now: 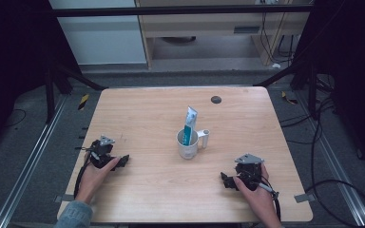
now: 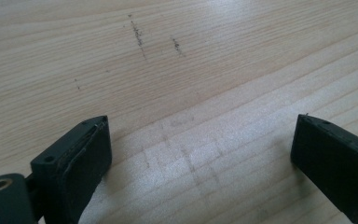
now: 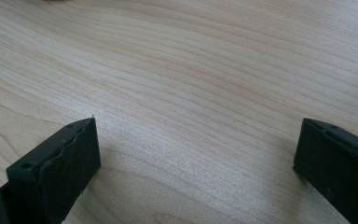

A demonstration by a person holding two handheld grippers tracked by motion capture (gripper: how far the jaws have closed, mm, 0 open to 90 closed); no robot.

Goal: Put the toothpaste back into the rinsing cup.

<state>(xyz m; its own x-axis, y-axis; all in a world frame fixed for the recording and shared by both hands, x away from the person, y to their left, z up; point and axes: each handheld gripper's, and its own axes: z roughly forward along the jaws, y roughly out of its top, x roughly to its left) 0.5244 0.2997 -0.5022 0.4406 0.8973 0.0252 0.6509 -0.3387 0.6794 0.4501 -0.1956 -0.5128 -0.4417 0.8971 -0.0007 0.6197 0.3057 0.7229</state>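
A white mug (image 1: 188,145) is stood near the middle of the wooden table (image 1: 152,118), with a toothpaste tube (image 1: 189,124) propped upright inside it and a small white item (image 1: 204,138) just beside its right side. A dark round spot (image 1: 216,99) is seen near the far edge. The left gripper (image 1: 121,161) is held low at the near left, the right gripper (image 1: 225,180) at the near right, both well apart from the mug. In each gripper view the 2 jaws are spread wide over bare wood, with nothing pinched. Faint dark scuffs (image 2: 137,37) are seen ahead of the left jaws.
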